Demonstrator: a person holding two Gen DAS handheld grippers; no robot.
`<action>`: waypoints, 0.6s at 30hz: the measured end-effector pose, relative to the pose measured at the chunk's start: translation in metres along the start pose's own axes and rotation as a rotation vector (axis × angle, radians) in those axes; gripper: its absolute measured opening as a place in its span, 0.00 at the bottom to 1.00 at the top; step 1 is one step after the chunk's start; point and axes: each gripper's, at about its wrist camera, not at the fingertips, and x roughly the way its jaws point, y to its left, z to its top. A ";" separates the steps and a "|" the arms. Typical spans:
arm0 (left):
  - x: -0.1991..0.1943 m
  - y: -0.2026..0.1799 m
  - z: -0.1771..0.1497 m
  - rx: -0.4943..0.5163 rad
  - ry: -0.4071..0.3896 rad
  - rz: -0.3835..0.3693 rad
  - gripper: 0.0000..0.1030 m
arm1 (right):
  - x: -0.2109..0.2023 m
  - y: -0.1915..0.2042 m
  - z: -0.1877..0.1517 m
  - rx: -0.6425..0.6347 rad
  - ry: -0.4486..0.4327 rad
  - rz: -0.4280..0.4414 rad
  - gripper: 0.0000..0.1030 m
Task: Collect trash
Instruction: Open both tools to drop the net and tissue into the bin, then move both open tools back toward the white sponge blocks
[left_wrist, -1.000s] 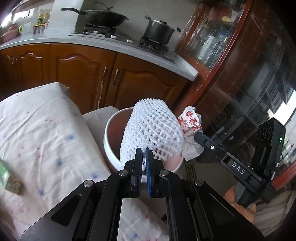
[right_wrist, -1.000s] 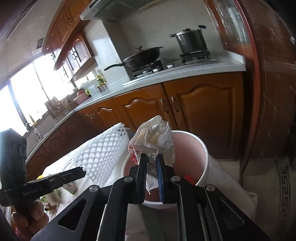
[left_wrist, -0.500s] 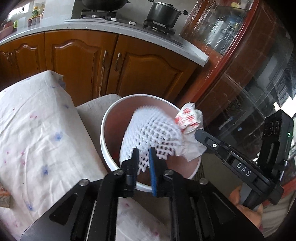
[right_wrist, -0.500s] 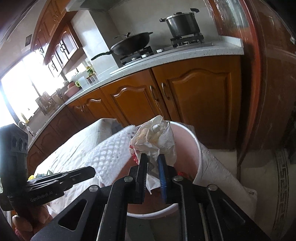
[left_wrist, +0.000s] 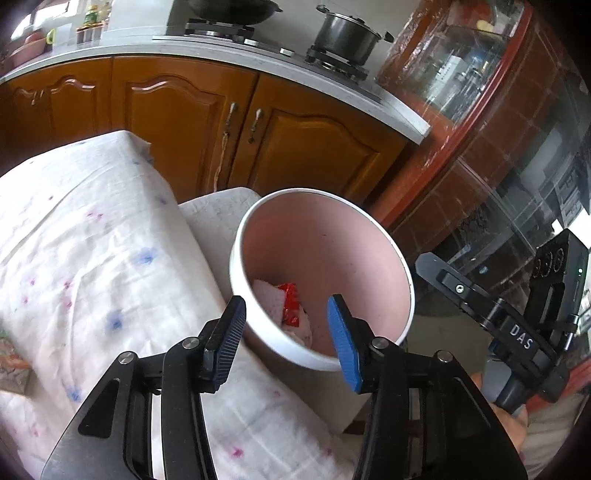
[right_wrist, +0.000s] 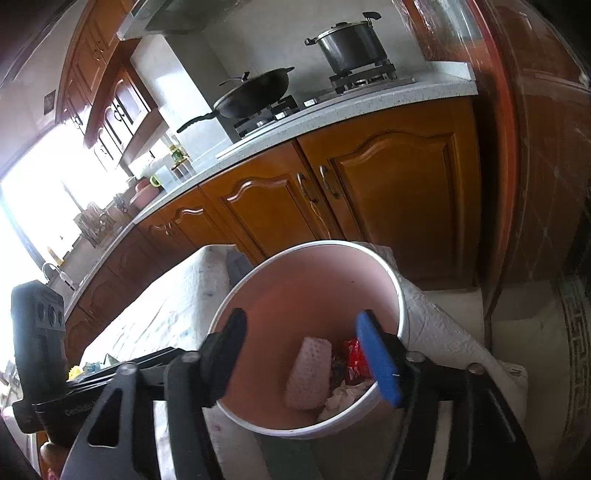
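Left wrist view looks down past the left gripper (left_wrist: 286, 325), whose jaws have just been opening and now stand apart with nothing between the blue pads, poised over the near rim of the pink bin (left_wrist: 369, 221). Only a little of the contents shows here: a corner of the foam net (left_wrist: 271, 297) and a red wrapper (left_wrist: 290, 304) low against the near wall. This view alone shows the flowered cloth (left_wrist: 92, 258) covering the surface beside the bin, and the right gripper's side profile at the far right.

Right wrist view sees deeper. The right gripper (right_wrist: 306, 354) has also just been opening; its jaws are wide and empty above the bin (right_wrist: 400, 295). On the bin floor the foam net (right_wrist: 308, 373) lies as a long tube, its long axis running from the near wall up toward the centre, slightly tilted. Just right of it sit the red wrapper (right_wrist: 351, 360) and, nearer the rim, the crumpled paper (right_wrist: 345, 397). The wok (right_wrist: 255, 92) and pot (right_wrist: 349, 44) on the stove appear whole only here.
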 end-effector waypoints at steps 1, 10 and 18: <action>-0.002 0.002 -0.002 -0.005 -0.002 0.002 0.45 | -0.001 0.002 -0.001 0.000 -0.002 0.004 0.71; -0.045 0.032 -0.020 -0.054 -0.073 0.047 0.45 | -0.006 0.030 -0.014 -0.023 0.000 0.061 0.79; -0.095 0.067 -0.043 -0.105 -0.149 0.095 0.45 | -0.003 0.065 -0.033 -0.051 0.028 0.126 0.80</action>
